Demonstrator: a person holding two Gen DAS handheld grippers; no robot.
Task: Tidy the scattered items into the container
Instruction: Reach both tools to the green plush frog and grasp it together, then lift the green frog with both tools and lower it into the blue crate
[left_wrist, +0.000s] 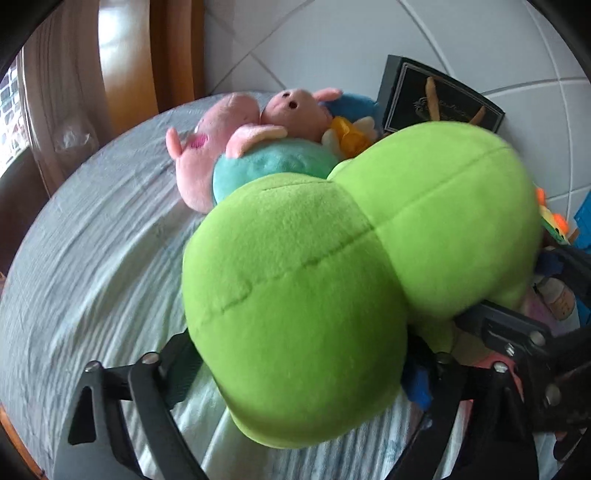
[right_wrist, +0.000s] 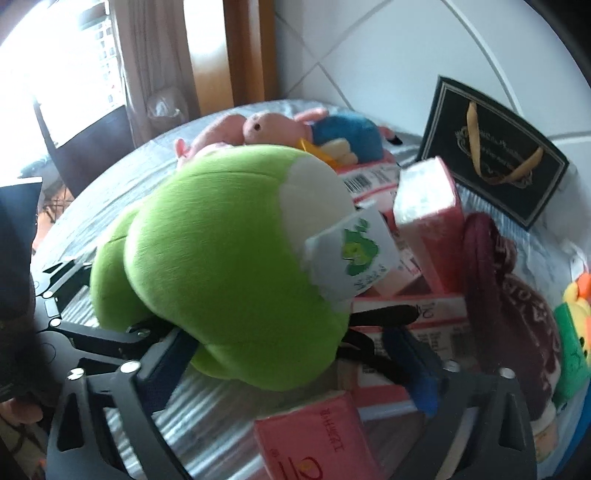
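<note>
A big green plush toy (left_wrist: 314, 288) lies on the grey bedspread (left_wrist: 92, 240) and fills the near view. My left gripper (left_wrist: 295, 373) straddles its near lobe, with both fingers pressed into the fabric. In the right wrist view the same green plush toy (right_wrist: 221, 258), with a white paper tag (right_wrist: 351, 254), has a lower lobe between the fingers of my right gripper (right_wrist: 288, 347). There the left finger touches the plush and a gap shows beside the right blue pad (right_wrist: 421, 384). The black gift bag (right_wrist: 491, 155) with gold handles stands against the wall.
Pink pig plushes (left_wrist: 236, 144) and a blue plush (right_wrist: 347, 136) lie behind the green one. Several pink boxes (right_wrist: 428, 221), a maroon pouch (right_wrist: 517, 302) and an orange, yellow and green toy (right_wrist: 576, 321) crowd the right. A tiled wall (left_wrist: 369, 44) backs the bed; curtains hang left.
</note>
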